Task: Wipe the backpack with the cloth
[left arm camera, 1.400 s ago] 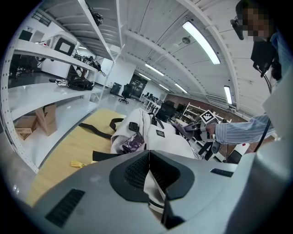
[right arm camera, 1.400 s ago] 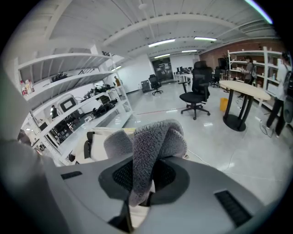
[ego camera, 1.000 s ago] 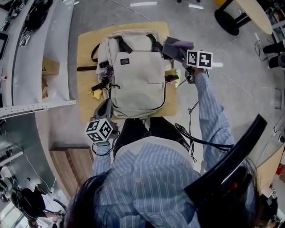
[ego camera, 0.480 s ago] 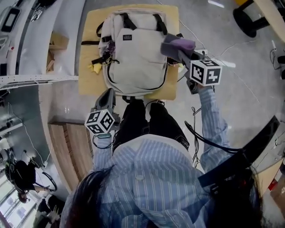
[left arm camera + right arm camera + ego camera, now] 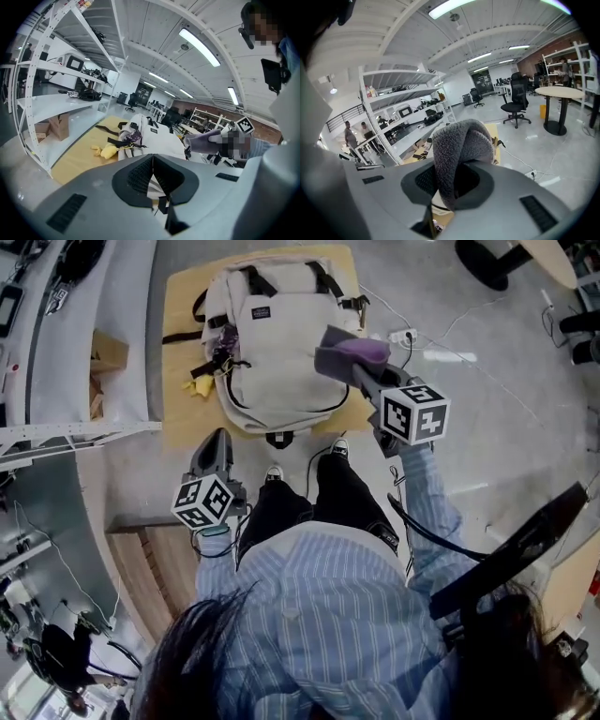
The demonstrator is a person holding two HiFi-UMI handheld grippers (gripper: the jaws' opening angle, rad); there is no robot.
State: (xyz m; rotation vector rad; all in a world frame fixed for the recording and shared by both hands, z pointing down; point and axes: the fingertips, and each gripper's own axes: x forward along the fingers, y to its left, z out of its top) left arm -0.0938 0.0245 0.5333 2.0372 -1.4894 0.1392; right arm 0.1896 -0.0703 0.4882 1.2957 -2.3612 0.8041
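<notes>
A beige backpack [image 5: 277, 338] lies flat on a low tan table [image 5: 178, 418], straps at the far end; the left gripper view shows the backpack [image 5: 152, 138] too. My right gripper [image 5: 354, 367] is shut on a folded grey cloth [image 5: 345, 351] and hovers over the backpack's right side. In the right gripper view the cloth [image 5: 457, 145] bulges out from between the jaws. My left gripper [image 5: 212, 451] is shut on nothing, off the table's near left corner and apart from the backpack; its jaws [image 5: 152, 161] meet at the tips.
A yellow rag [image 5: 199, 385] lies left of the backpack. White shelving [image 5: 75, 352] with a cardboard box [image 5: 108, 351] runs along the left. A power strip [image 5: 403, 336] and cable lie on the floor at right. My shoes [image 5: 274, 472] stand at the table's near edge.
My right gripper has carried the cloth from beside the backpack's far right corner to above its right side, nearer to me. The left gripper has stayed low at the table's near edge.
</notes>
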